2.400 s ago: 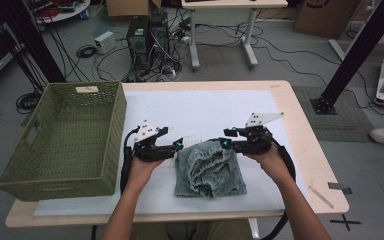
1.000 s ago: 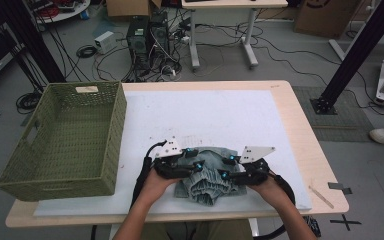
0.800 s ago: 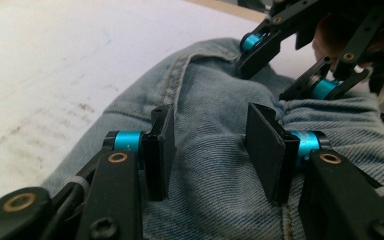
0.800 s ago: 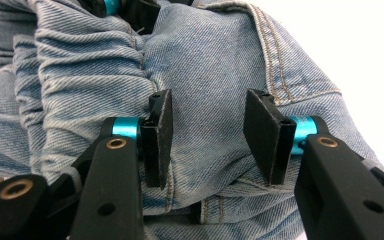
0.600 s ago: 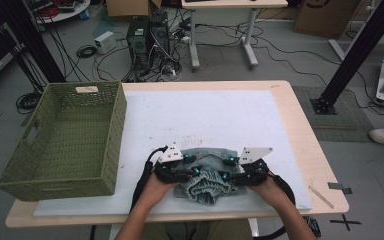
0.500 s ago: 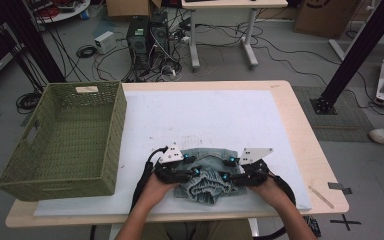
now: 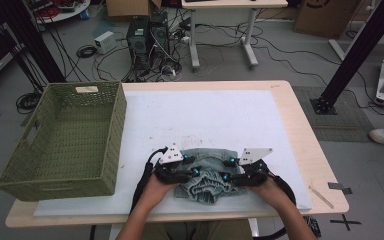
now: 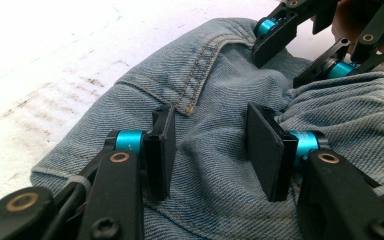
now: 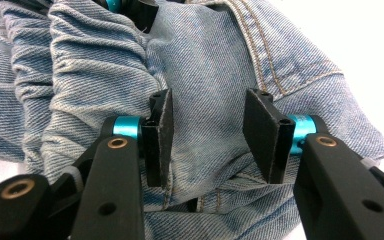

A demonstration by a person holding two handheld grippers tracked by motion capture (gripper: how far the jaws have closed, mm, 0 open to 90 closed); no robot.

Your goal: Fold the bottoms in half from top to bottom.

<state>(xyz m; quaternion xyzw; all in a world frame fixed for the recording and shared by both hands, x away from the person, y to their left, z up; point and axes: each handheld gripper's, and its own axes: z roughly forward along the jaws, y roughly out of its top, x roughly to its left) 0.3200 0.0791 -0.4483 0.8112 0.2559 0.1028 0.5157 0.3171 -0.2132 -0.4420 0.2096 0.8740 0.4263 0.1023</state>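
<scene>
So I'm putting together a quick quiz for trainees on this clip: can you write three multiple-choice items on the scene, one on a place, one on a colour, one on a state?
1. Where does the wicker basket stand?
A. at the table's left end
B. at the table's right end
C. on top of the denim garment

2. What colour is the denim garment?
A. red
B. washed blue
C. black

3. How do the jaws of the left gripper stand?
A. pressed flat together with nothing between them
B. apart, with denim lying between them
C. clamped on the basket's rim

Answers:
1 A: the high view shows the basket by the left edge, apart from the garment.
2 B: both gripper views show faded blue cloth with tan stitching.
3 B: the left gripper view shows a clear gap between its pads, with denim across it; the right gripper looks much the same.
</scene>
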